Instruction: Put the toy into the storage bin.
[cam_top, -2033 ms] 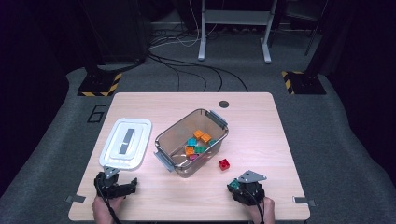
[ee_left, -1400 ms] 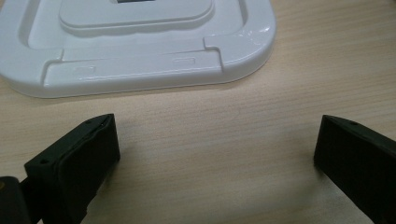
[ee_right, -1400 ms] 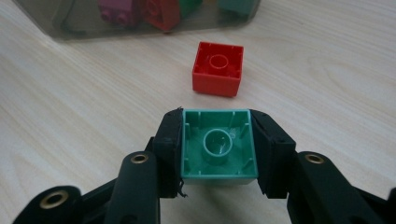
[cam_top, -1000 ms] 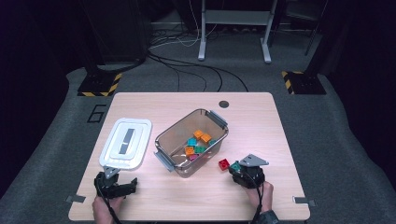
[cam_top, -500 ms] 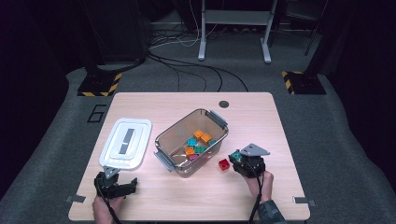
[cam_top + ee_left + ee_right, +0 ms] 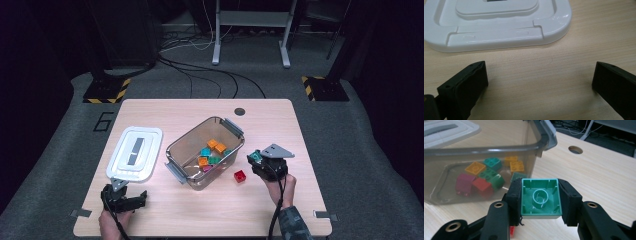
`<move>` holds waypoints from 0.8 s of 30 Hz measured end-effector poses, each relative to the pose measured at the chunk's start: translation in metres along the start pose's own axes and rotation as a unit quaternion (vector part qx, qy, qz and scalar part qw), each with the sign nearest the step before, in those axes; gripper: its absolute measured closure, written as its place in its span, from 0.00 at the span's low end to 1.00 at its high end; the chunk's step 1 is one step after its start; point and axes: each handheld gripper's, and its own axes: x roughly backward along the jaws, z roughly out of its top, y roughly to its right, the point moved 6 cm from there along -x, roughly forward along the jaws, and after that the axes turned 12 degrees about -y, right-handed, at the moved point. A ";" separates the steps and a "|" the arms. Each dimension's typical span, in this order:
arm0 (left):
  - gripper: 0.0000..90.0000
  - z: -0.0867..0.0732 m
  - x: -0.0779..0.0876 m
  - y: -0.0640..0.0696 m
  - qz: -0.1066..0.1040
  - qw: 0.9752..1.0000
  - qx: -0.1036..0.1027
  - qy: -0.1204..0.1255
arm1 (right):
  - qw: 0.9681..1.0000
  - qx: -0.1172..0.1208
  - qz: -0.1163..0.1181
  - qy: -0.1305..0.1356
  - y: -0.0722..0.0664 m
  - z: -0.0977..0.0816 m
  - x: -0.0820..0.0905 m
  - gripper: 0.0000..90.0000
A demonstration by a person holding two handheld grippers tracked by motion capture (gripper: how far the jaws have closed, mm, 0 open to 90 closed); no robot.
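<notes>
- Right gripper [image 6: 541, 202]: jaws closed on a green building brick [image 6: 541, 197], one black pad pressed against each of two opposite sides. The brick's hollow underside, with its round central tube, faces the right gripper view's camera. In the high view the right gripper [image 6: 256, 159] is in the person's right hand [image 6: 280, 186], with the green brick [image 6: 256, 156] at its tip.
- Clear plastic bin [image 6: 486, 150]: just ahead of the right gripper's jaws and to their left in the right gripper view. In the high view the bin [image 6: 176, 150] stands just beside the gripper tip, its near corner the closest part.
- Bricks in the bin: orange [image 6: 475, 168], teal [image 6: 492, 163], yellow [image 6: 514, 165], magenta [image 6: 464, 183], red [image 6: 482, 187] and green pieces lie loose on the bin floor, seen through the wall ahead of the held brick.
- Red brick [image 6: 240, 176]: on the table [image 6: 200, 210], outside the bin, just below and beside the right gripper tip; a red edge [image 6: 511, 231] shows under the jaws in the right gripper view.
- Left gripper [image 6: 539, 82]: jaws wide apart, nothing between them but bare wood. In the high view the left gripper [image 6: 131, 200] lies low on the table in the left hand [image 6: 111, 222].
- White lid [image 6: 496, 22]: flat on the table just ahead of the left gripper's jaws, not touched by them; in the high view the lid [image 6: 135, 160] lies beyond that gripper and beside the bin.
- Round hole [image 6: 575, 150]: in the table top, well ahead of the right gripper and to the right of the bin.
</notes>
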 end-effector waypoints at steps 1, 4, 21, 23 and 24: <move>0.00 0.000 0.000 0.000 0.000 1.000 0.000 0.000 | 1.000 0.001 0.001 0.001 0.000 0.002 0.001 0.65; 0.00 0.000 0.000 0.000 0.000 1.000 0.000 0.000 | 1.000 0.002 -0.001 0.006 0.001 0.006 0.004 0.65; 0.00 0.000 0.000 0.000 0.000 1.000 0.001 0.000 | 0.999 0.011 -0.010 0.036 0.007 0.039 0.020 0.65; 0.00 0.000 0.000 0.000 0.000 1.000 0.000 0.000 | 0.999 0.016 -0.011 0.041 0.006 0.046 0.021 0.65; 0.00 0.000 0.000 0.000 0.000 1.000 0.000 0.000 | 0.999 0.017 -0.009 0.041 0.006 0.049 0.022 0.65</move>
